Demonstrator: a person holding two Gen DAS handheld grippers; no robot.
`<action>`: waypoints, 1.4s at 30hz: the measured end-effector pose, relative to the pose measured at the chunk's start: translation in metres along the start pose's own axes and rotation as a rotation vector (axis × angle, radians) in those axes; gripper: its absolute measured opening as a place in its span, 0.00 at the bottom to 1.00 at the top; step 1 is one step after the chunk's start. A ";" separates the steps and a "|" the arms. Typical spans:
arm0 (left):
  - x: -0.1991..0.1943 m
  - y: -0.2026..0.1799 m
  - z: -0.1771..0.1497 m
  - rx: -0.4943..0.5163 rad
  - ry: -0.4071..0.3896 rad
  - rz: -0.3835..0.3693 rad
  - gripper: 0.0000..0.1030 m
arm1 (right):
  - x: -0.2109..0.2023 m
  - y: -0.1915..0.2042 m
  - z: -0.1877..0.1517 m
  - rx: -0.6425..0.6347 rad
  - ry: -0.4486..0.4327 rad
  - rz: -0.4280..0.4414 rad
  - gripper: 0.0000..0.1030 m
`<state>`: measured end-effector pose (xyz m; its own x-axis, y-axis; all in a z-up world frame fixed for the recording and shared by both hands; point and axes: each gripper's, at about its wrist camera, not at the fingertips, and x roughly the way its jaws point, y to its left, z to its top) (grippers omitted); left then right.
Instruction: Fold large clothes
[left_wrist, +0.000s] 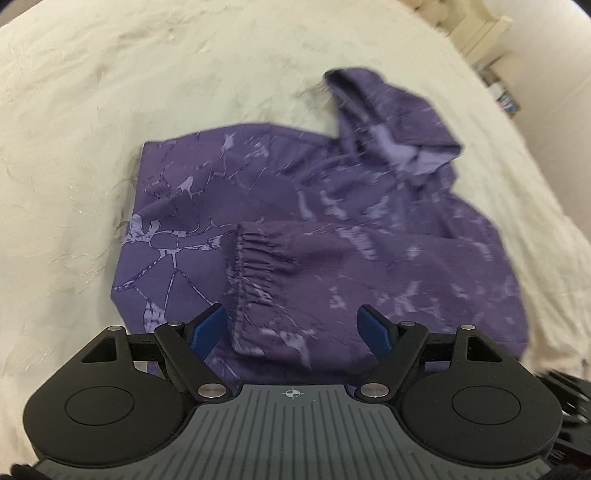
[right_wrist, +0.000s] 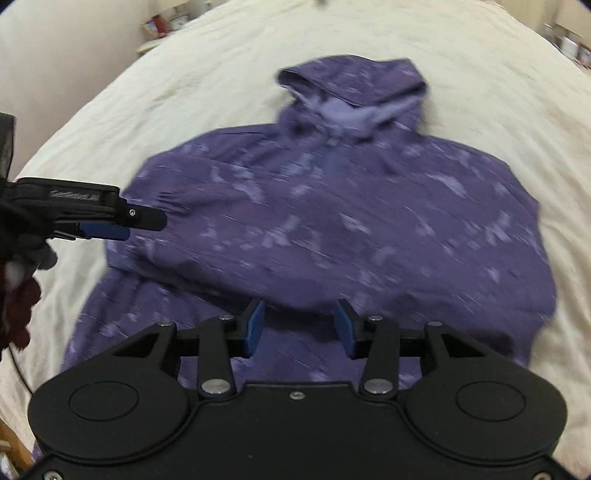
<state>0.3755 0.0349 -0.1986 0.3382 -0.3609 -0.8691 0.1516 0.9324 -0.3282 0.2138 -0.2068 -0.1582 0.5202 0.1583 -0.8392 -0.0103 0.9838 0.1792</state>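
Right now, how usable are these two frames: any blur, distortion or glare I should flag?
Left wrist view: the hoodie is sharp at left, its sleeve cuff legible, but streaked toward the hood. Right wrist view: the whole hoodie is motion-blurred, print smeared diagonally. Both: fisheye bends the bedspread edges; soft even light, no glare.

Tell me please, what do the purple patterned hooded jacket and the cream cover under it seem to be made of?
The purple patterned hooded jacket looks like thin, smooth woven synthetic with a matte finish: sharp creases and a gathered elastic cuff. The cream cover looks like soft, slightly fuzzy fabric, perhaps plush or brushed cotton, judging by its wispy surface texture.
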 end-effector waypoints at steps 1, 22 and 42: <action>0.007 0.000 0.002 -0.001 0.018 0.013 0.73 | -0.001 -0.006 -0.003 0.013 0.002 -0.008 0.51; -0.038 -0.006 0.021 -0.034 -0.137 -0.151 0.24 | -0.023 -0.113 -0.021 0.254 -0.064 -0.061 0.51; 0.004 0.017 0.009 -0.004 -0.023 -0.038 0.25 | -0.020 -0.140 -0.010 0.252 -0.045 -0.003 0.54</action>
<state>0.3881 0.0489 -0.2039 0.3536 -0.3962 -0.8474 0.1610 0.9181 -0.3621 0.1965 -0.3466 -0.1717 0.5579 0.1458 -0.8170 0.2014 0.9312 0.3037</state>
